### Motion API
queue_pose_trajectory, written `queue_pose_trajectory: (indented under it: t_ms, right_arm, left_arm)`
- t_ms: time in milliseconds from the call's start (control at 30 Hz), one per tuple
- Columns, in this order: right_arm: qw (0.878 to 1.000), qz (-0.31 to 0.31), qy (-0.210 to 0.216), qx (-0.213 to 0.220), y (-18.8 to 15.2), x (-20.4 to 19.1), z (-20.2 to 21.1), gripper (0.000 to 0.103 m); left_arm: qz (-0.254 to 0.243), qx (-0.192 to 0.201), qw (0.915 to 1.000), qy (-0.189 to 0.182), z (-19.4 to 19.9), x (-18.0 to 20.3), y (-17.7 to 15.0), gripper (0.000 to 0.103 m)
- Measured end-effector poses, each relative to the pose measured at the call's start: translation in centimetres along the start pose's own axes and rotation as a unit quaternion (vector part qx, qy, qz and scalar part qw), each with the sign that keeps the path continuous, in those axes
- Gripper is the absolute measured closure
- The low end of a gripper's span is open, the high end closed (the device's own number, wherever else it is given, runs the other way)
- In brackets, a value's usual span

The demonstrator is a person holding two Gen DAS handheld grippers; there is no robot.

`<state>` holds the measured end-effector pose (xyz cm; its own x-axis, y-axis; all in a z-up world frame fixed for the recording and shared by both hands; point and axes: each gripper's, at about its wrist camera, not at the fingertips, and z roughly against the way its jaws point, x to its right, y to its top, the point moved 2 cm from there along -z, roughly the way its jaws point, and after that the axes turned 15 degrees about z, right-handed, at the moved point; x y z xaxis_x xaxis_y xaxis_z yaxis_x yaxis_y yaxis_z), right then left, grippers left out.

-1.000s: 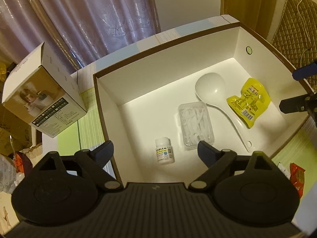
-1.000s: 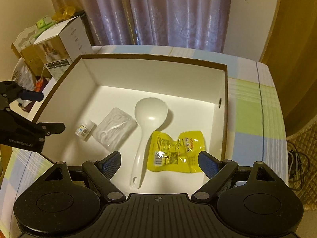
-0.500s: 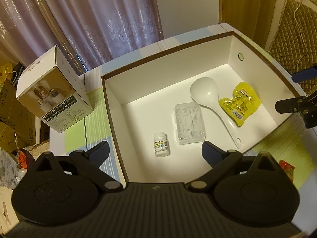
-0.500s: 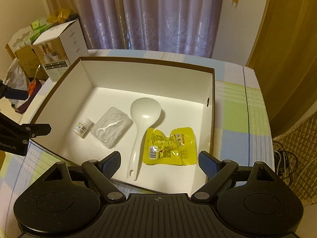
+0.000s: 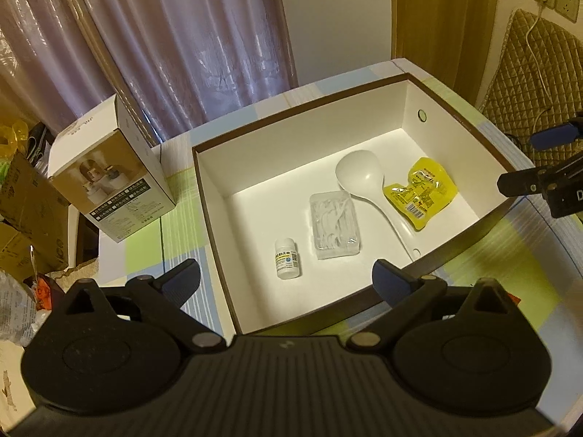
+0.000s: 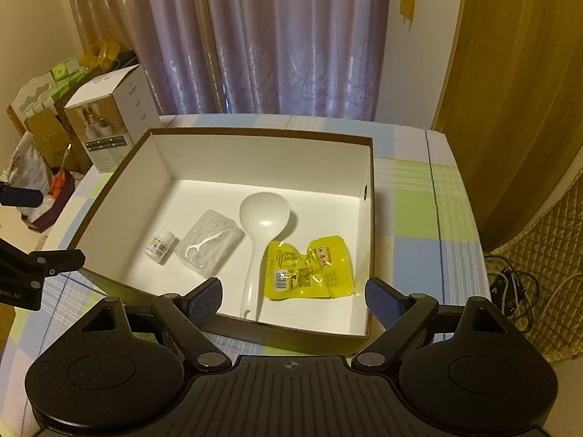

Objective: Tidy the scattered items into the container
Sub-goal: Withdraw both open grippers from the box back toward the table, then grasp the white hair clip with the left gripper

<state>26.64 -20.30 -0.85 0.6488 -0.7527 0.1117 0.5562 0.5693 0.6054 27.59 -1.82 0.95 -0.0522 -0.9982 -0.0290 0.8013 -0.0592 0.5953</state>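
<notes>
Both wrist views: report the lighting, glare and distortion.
Left wrist view: warm dim light, fisheye bends the box rim, the near wall shadows the floor by the pill bottle. Right wrist view: glare on the yellow packet, dark vignette in the corners, sharp focus.

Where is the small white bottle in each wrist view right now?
Left wrist: the bottle lies on the box floor, lower centre, left of the floss pick case.
Right wrist: the bottle sits left of centre, at the same case's left end.
Shared landmark: the white spoon, beyond the case.
</notes>
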Motion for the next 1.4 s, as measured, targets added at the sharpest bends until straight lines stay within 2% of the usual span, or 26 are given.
queue_pose_trajectory:
  t_ms: [200, 400, 600, 733, 1133, 1400]
  right_arm:
    - [1.000, -0.004, -0.006, 0.017, -0.6, -0.5, 1.7, 0.012]
    - [0.999, -0.018, 0.000, 0.030, -2.1, -0.9, 3.0, 0.012]
    - [0.997, -0.056, -0.009, 0.059, -3.6, -0.8, 4.4, 0.012]
    - [0.993, -0.082, 0.007, 0.082, -4.9, -0.6, 5.5, 0.012]
    - [0.996, -0.086, 0.002, 0.035, -10.5, -2.6, 4.9, 0.012]
    - [0.995, -0.090, 0.026, -0.033, -15.8, -5.7, 2.7, 0.012]
  left_arm:
    - [-0.003, 0.012, 0.9999, -0.001, 1.6, 0.2, -0.8, 0.001]
    - [-0.001, 0.005, 0.9999, -0.011, 2.4, 0.0, -2.3, 0.001]
    - [0.001, 0.008, 0.9999, -0.014, 3.2, -0.7, -4.2, 0.001]
    - [0.009, 0.009, 0.9997, -0.023, 3.7, -1.6, -5.7, 0.001]
    - [0.033, -0.022, 0.9976, -0.056, 3.2, -3.9, -12.3, 0.001]
    - [0.024, -0.049, 0.9957, -0.075, 2.4, -3.2, -17.2, 0.001]
